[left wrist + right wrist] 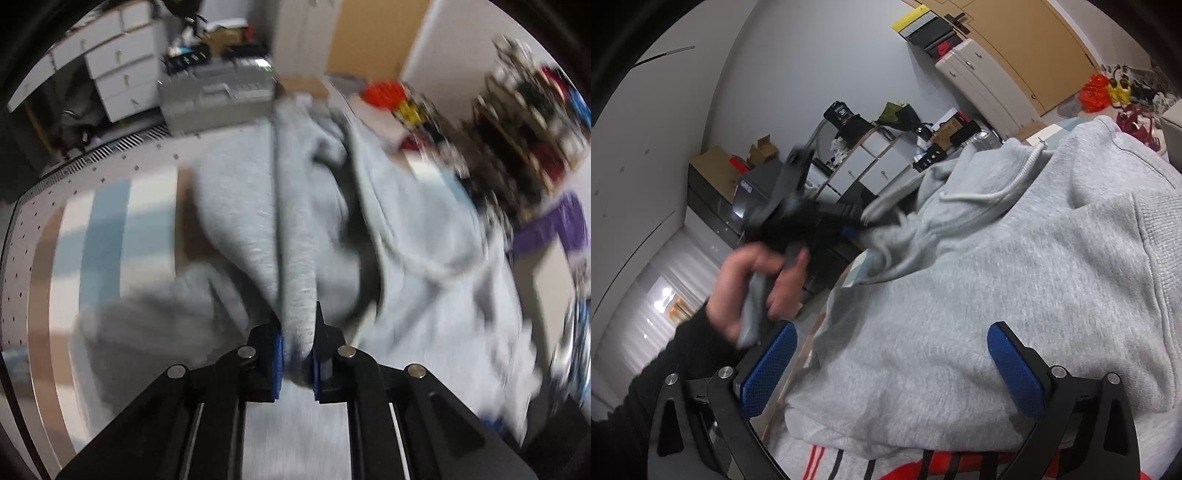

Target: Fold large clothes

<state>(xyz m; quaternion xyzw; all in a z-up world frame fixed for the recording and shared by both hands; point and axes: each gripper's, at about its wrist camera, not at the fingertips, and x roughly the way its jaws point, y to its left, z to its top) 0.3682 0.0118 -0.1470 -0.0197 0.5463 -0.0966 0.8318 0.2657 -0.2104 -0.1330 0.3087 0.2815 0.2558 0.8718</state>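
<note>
The grey hoodie (979, 295) lay spread in soft heaps across a bed, its white drawstring (993, 192) curling over the chest near the hood opening, and one part of it was drawn up in a long taut fold toward the left gripper (297, 354). That gripper's jaws were pressed together on the fold, the blue pads (277, 363) squeezing the fabric from both sides; the left wrist view was smeared with motion. In the right wrist view the person's left hand (753, 288), in a black sleeve (646, 398), gripped the grey handle of the left tool, its tip meeting the cloth near the hoodie's edge. The right gripper (899, 365) stood spread wide, its blue pads (1015, 369) apart over the lower body of the hoodie, nothing pinched between them. Under the hoodie's near edge showed a red, white and black striped cloth (849, 461). Beyond the bed stood white drawers (122, 70), a tan door (1015, 40) and scattered shoes (1119, 88).
</note>
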